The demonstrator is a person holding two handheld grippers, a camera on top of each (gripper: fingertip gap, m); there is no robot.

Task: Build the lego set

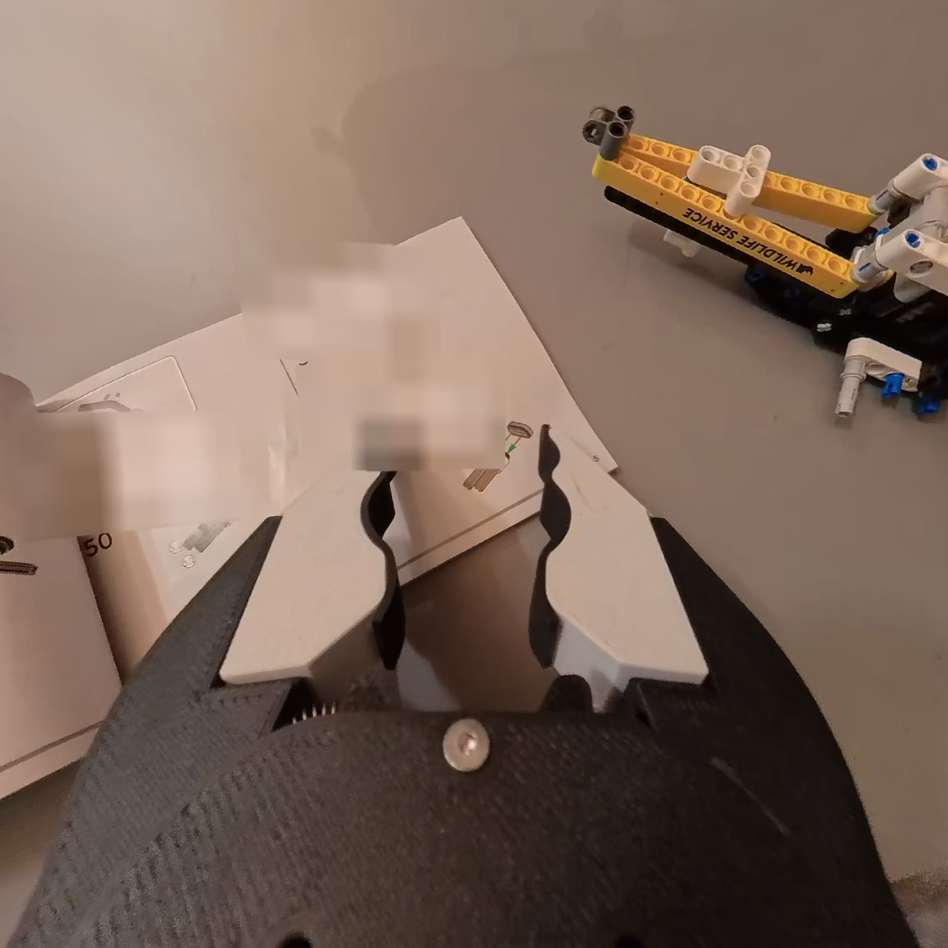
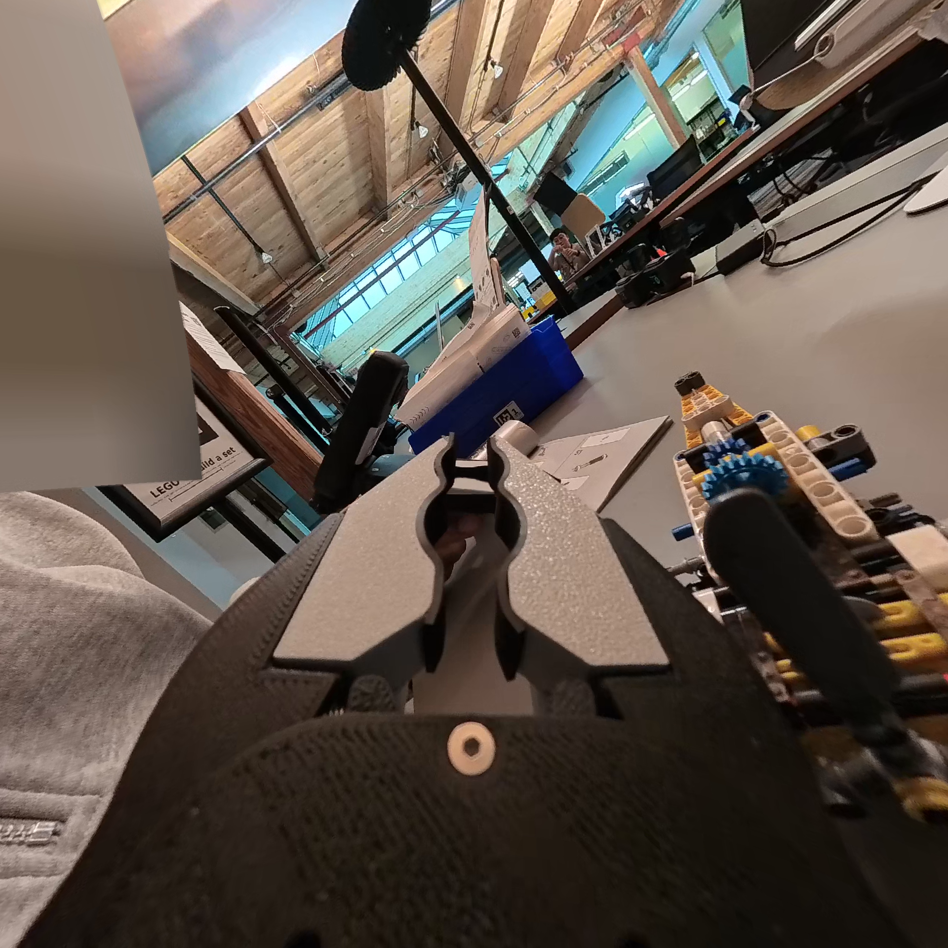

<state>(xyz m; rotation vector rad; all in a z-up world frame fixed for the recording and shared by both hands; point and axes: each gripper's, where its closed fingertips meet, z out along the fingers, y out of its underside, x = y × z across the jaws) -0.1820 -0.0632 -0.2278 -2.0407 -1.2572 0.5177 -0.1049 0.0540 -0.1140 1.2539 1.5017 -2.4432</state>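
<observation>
The partly built Lego model (image 1: 744, 225) has long yellow beams, white connectors and a black base, and lies on the grey table at the upper right of the left wrist view. In the right wrist view it (image 2: 759, 492) sits close on the right, with a blue gear (image 2: 744, 474) and a blurred black part (image 2: 785, 590) in front. My left gripper (image 1: 464, 451) is open and empty above the open instruction booklet (image 1: 513, 359). My right gripper (image 2: 471, 449) is tilted upward, its jaws almost closed on what looks like a small dark piece (image 2: 472, 482).
The booklet also shows flat behind the right fingertips (image 2: 605, 456). A blue bin (image 2: 502, 390) holding white boxes stands farther back. A grey sleeve (image 2: 77, 615) fills the lower left. A framed sign (image 2: 205, 487) stands at the left. Cables and devices (image 2: 667, 272) lie far back.
</observation>
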